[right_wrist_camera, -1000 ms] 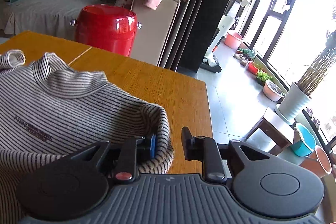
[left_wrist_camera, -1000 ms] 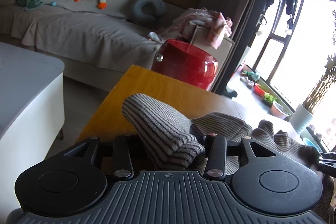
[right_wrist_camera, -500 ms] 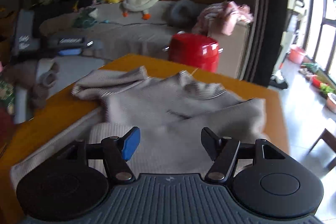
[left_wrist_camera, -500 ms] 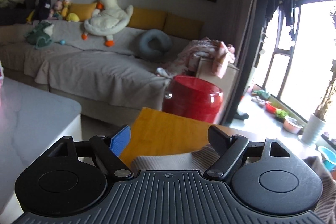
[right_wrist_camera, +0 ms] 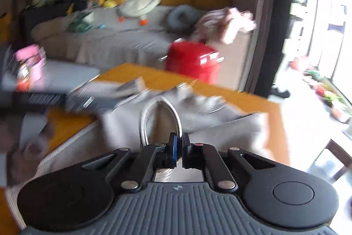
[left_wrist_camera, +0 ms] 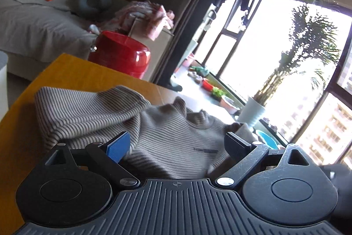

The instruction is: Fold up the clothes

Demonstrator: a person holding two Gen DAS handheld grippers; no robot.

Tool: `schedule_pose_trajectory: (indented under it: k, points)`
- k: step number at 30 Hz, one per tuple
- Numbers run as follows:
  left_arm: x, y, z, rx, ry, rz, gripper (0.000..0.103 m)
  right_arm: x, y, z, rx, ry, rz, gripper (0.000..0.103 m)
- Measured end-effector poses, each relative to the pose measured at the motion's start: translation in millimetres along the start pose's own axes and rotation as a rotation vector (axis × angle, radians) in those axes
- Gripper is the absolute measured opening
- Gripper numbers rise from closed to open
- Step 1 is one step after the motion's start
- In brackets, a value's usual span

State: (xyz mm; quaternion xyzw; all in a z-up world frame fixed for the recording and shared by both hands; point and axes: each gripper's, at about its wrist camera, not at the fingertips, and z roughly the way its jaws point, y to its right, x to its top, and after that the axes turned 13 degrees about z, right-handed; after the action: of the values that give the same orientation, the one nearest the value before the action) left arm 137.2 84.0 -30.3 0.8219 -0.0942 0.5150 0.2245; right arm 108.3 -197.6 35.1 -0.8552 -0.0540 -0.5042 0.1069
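Striped sweater point(left_wrist_camera: 171, 138) spread on the wooden table point(left_wrist_camera: 66, 72). Left gripper point(left_wrist_camera: 176, 147) opening wide above it, nothing pinched. Right gripper point(right_wrist_camera: 177, 149) clamped on a raised sweater fold.

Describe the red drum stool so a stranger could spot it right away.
Start at the wooden table with the striped sweater on it. Just past its far edge, before the grey sofa, stands the stool. It is the only glossy bright red thing there, squat and round, beside a box draped with pink cloth.

sweater point(left_wrist_camera: 176, 138) on table point(left_wrist_camera: 61, 72), stool point(left_wrist_camera: 121, 54) behind
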Motion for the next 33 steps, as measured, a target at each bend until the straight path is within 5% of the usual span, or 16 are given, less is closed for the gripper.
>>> schedule_pose_trajectory:
  k: [3, 6, 11, 23, 33]
  points:
    - [-8.0, 13.6, 9.8, -0.085, -0.051, 0.039, 0.099, 59.2, 66.1, -34.8, -0.164, 0.167, 0.178, 0.004]
    - [-13.0, 23.9, 15.7, -0.090, -0.082, 0.085, 0.100, 103.8, 105.6, -62.3, -0.271, 0.303, 0.274, 0.003]
    - [-15.3, 22.5, 19.6, -0.074, -0.105, 0.089, 0.103, 132.0, 99.1, -67.7, -0.241, 0.334, 0.256, 0.003]
    - [-16.2, 20.7, 22.7, -0.033, -0.158, 0.085, 0.103, 138.9, -21.8, 17.1, 0.033, 0.187, 0.100, 0.003]
    - [-15.8, 23.4, 22.8, -0.033, -0.171, 0.092, 0.103, 88.1, -78.4, 90.6, 0.088, -0.001, 0.025, 0.003]
